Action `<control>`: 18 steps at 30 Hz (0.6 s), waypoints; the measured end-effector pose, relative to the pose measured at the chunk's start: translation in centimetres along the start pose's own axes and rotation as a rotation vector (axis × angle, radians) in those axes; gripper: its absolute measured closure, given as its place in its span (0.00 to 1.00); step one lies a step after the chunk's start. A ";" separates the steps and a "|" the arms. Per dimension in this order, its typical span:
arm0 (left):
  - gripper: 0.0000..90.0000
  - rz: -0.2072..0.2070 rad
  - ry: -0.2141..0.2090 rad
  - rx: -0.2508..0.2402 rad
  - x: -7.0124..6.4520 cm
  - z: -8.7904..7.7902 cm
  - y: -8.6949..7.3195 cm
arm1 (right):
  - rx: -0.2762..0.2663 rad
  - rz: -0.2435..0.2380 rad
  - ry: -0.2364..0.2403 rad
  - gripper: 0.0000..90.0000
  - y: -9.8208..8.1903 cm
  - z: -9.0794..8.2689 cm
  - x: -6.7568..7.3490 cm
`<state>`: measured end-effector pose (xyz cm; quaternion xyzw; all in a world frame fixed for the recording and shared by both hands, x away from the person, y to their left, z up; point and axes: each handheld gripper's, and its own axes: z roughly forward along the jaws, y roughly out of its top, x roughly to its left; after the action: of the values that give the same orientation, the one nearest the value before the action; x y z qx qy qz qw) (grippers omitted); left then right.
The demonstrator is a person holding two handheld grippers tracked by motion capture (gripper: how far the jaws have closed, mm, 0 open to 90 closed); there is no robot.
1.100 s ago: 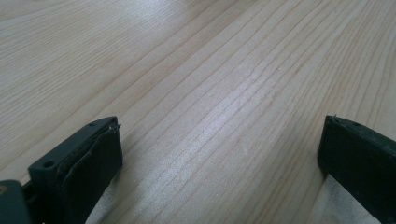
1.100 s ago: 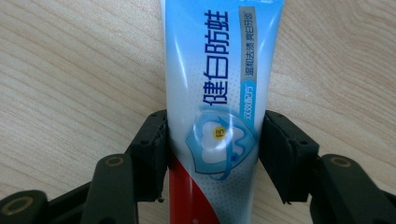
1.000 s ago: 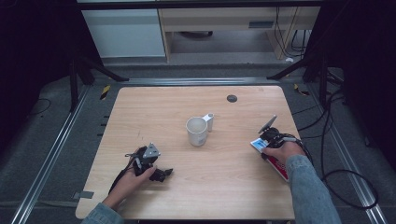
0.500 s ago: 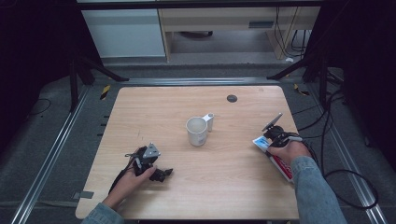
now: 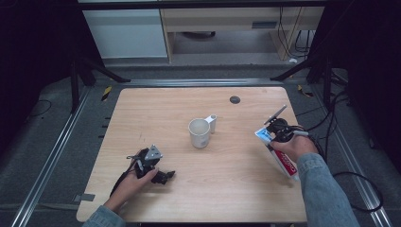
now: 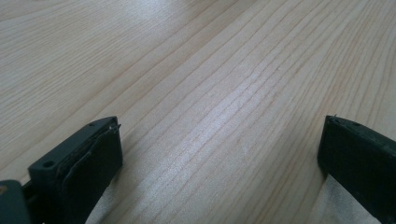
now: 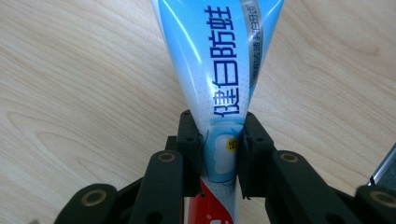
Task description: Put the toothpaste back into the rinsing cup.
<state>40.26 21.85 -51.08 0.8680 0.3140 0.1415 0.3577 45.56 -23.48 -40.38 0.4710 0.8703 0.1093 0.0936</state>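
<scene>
A toothpaste tube [image 7: 219, 65], blue and white with a red part, is clamped between the jaws of my right gripper [image 7: 219, 149]. In the high view the tube [image 5: 263, 135] lies slanted at the right side of the table, with my right gripper [image 5: 277, 136] shut on it. My left gripper [image 5: 164, 177] rests on the wood at the front left, away from everything. Its jaws stand wide open over bare wood in the left gripper view [image 6: 219, 154]. A white mug [image 5: 199, 133] stands upright mid-table.
A small white object [image 5: 213, 123] stands right behind the mug. A black round grommet [image 5: 235, 99] sits in the wooden table [image 5: 156, 113] toward the far edge. A thin grey stick [image 5: 276, 114] pokes out beside the right gripper. Cables [image 5: 331, 142] trail off the right edge.
My right gripper has shifted slightly toward the far side with the toothpaste tube in it. The left gripper has stayed put.
</scene>
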 end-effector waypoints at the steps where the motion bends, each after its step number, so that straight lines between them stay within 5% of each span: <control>1: 0.00 0.000 0.000 0.000 0.0 0.0 0.0 | 0.000 0.000 0.000 0.82 0.0 0.0 0.0; 8: 0.00 0.000 0.000 0.000 0.0 0.0 0.0 | -0.037 0.000 -0.001 0.82 0.2 -1.5 -0.1; 18: 0.00 0.000 0.001 0.000 0.1 0.1 0.1 | -0.166 0.028 0.026 0.82 0.3 -3.5 0.4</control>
<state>40.37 21.80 -51.08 0.8680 0.3142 0.1419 0.3575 44.66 -23.35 -36.95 0.4723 0.8528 0.1885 0.1192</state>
